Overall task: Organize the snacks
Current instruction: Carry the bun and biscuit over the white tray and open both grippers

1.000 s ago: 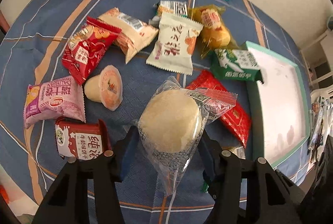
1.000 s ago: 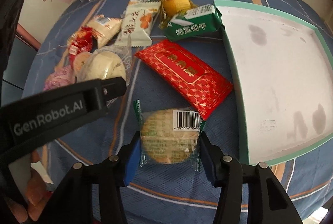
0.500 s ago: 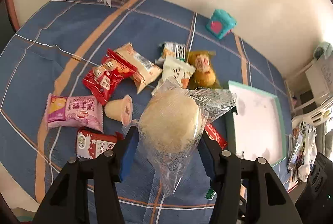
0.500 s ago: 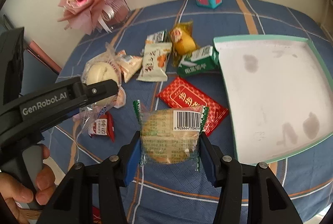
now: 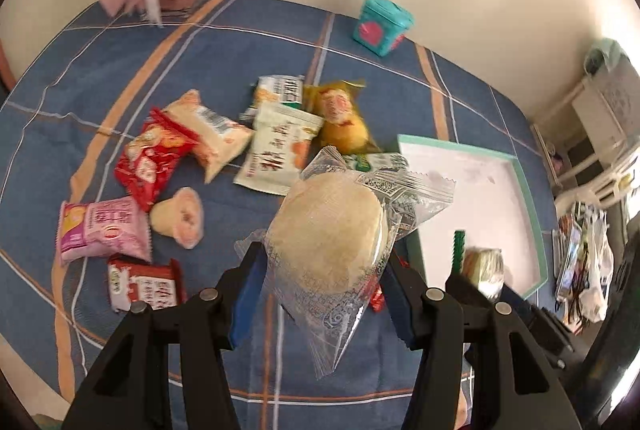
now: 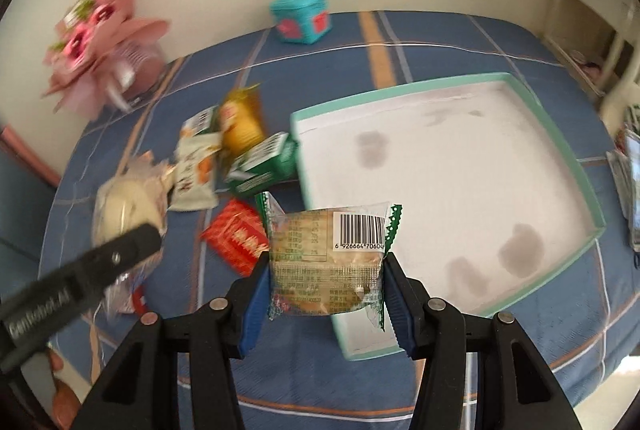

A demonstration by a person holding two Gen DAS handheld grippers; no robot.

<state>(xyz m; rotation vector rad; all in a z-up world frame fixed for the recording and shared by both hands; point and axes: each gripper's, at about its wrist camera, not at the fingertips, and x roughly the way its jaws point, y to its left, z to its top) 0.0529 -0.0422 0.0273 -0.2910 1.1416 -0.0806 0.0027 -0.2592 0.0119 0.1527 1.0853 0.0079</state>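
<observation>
I am gripping a round pale bun in clear wrap (image 5: 326, 230) between the blue pads of my left claw (image 5: 320, 286), clenched on its lower edge, and a barcoded pastry packet (image 6: 326, 262) in my right claw (image 6: 324, 290), clenched across its width. Both packets are hanging in the air above the blue plaid cloth (image 6: 300, 362), touching nothing but my pads.

The bun's loose wrapper tail is drooping below my left pads, so I judge the grip is mostly on plastic and soft dough; I am keeping the squeeze gentle and the claw level so it does not slide out. The right packet is sitting squarely between the pads and looks the more secure of the two.

Ahead and to the right of my right claw lies the shallow teal-edged tray (image 6: 576, 166), open and with nothing in it, its near corner almost under the packet. From my left claw the same tray (image 5: 536, 222) is off to the right, with my other claw between. I judge the tidy way is to lower the right packet into a far corner first, letting go only once it is resting on the floor of the tray, then bring the bun in beside it without crossing arms.

Left of and beyond my claws the remaining snacks are scattered: a green carton (image 6: 264, 166) just beside the tray's left rim, a red flat packet (image 6: 236, 238), a yellow wrapped cake (image 5: 340, 122), a white sachet (image 5: 280, 150) and a pink pouch (image 5: 100, 226).
</observation>
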